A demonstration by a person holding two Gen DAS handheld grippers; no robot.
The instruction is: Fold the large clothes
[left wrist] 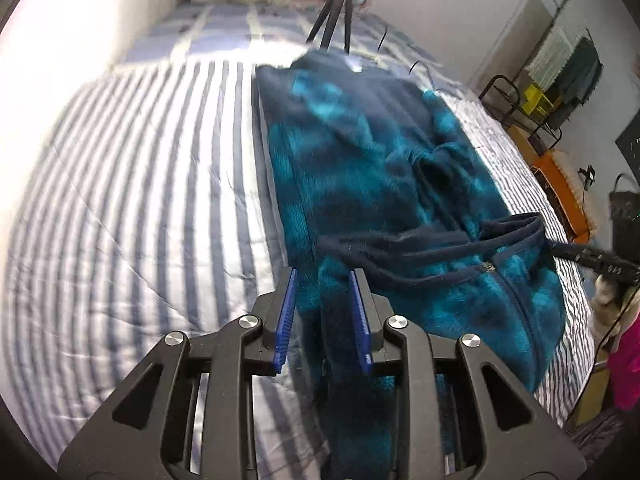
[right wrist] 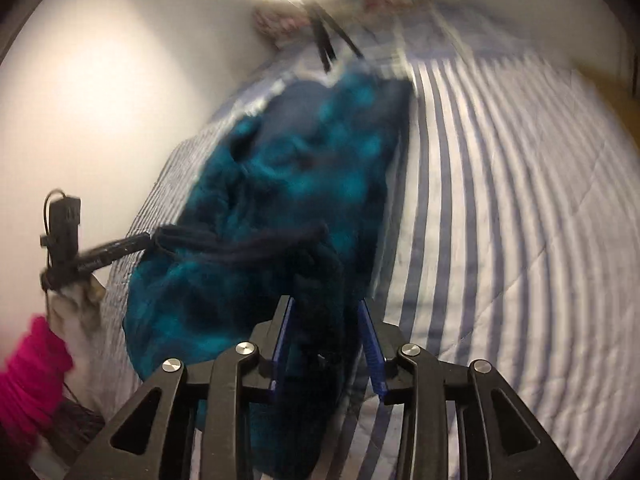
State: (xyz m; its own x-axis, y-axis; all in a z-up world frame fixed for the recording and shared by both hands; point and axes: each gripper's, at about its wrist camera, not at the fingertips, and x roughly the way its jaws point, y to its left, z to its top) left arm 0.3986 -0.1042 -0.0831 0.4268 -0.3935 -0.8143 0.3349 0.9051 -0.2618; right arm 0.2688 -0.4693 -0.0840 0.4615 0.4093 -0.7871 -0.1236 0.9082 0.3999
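Left wrist view: the teal-and-navy fleece jacket [left wrist: 384, 184] lies lengthwise on the striped bed [left wrist: 132, 184]; the left gripper [left wrist: 323, 276] has its jaws partly open astride the jacket's near edge, pads apparently clear of the fabric. Right wrist view: the right gripper [right wrist: 326, 304], jaws partly open, straddles a dark fold of the jacket [right wrist: 288, 184]; contact unclear through blur.

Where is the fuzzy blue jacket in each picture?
Left wrist view: the fuzzy blue jacket runs from the middle toward the lower right, on the striped bedspread; its near edge lies between the left gripper fingers.
Right wrist view: the jacket sits in the middle, slightly left, reaching down between the right gripper fingers.
Shared landmark: the black tripod stands just beyond the jacket's far end in both.
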